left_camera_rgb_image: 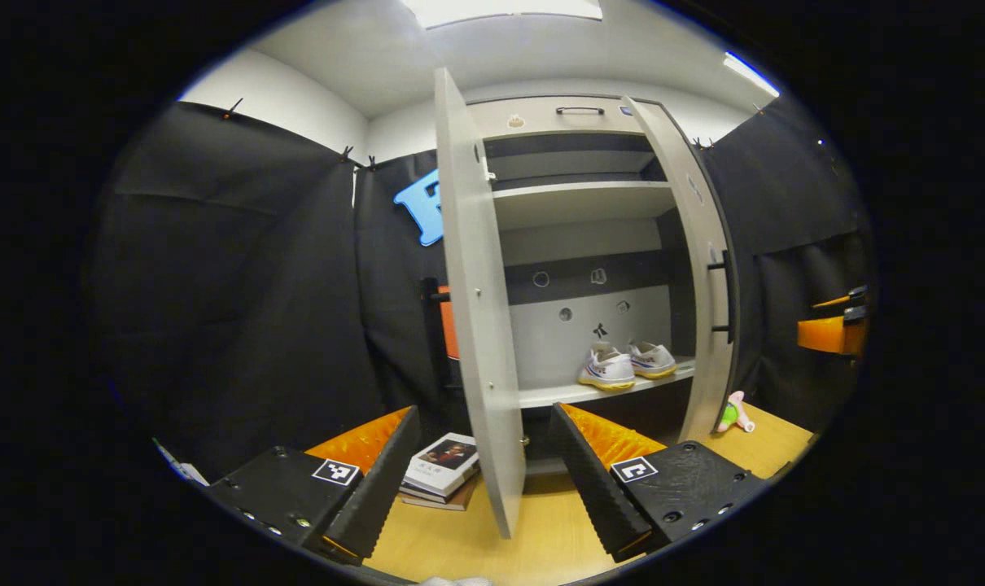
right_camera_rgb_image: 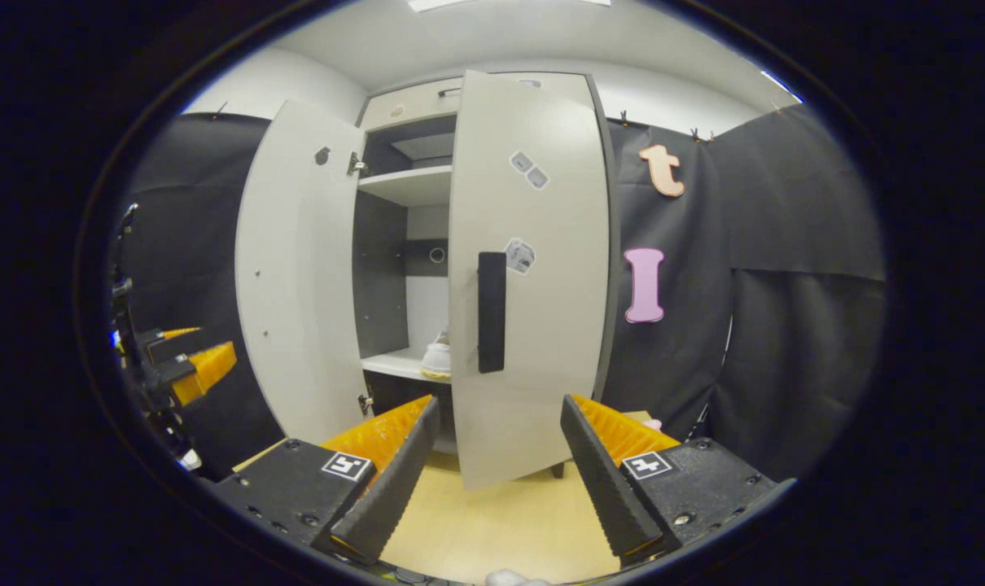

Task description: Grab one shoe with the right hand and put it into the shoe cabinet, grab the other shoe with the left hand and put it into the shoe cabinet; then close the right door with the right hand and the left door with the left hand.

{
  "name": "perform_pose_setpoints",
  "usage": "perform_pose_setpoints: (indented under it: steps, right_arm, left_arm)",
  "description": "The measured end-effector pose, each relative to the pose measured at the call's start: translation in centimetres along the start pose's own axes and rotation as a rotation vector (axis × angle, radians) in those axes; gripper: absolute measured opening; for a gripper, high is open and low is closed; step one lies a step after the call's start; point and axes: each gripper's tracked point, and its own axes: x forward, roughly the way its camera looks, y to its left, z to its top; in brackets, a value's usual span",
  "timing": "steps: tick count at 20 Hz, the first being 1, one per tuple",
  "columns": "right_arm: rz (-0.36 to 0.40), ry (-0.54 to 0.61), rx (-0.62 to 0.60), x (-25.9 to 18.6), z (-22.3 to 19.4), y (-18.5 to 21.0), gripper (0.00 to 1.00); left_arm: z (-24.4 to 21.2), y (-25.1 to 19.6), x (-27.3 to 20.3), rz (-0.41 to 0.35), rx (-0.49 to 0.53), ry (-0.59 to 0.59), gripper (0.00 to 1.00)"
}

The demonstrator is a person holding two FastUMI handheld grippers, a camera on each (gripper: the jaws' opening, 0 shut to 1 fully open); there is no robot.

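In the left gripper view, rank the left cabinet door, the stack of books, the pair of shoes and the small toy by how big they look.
1. Left cabinet door
2. Stack of books; nearer the camera, so unsure against the shoes
3. Pair of shoes
4. Small toy

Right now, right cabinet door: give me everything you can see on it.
The right door is a tall, flat, pale grey panel, laminate by the look, hinged at its right edge. A dark vertical bar handle sits near its free edge at mid height, with small stickers above and beside it. It stands partly open, swung out from the shoe cabinet. The right gripper is open just in front of it, apart from it. Nothing touches the door.
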Motion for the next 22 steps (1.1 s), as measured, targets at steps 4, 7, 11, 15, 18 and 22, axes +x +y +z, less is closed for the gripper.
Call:
perform_pose_setpoints:
  steps: [4,7,11,15,18,22]
  right_arm:
    - [-0.021,0.015,0.019,-1.4,-1.0,0.6,1.0]
    - [-0.033,0.025,0.026,-2.3,-1.6,1.2,0.97]
    - [-0.026,0.045,0.016,-3.2,-2.6,2.6,0.97]
    - [-0.014,0.064,0.02,-3.8,-3.3,3.6,0.98]
    - [-0.012,0.069,0.022,-4.1,-3.6,3.6,0.98]
    - [-0.02,0.067,0.016,-4.6,-3.5,3.3,0.98]
  left_arm:
    - [0.6,5.7,3.2,0.095,0.006,-0.021,0.96]
    - [-0.3,8.5,5.9,0.14,0.015,-0.001,0.96]
    - [-0.1,9.3,8.8,0.13,0.022,-0.017,0.96]
    - [0.7,8.9,9.6,0.113,0.056,-0.047,0.93]
    - [0.2,8.0,9.6,0.091,0.011,-0.045,0.92]
    - [0.4,7.5,9.5,0.101,0.025,-0.054,0.85]
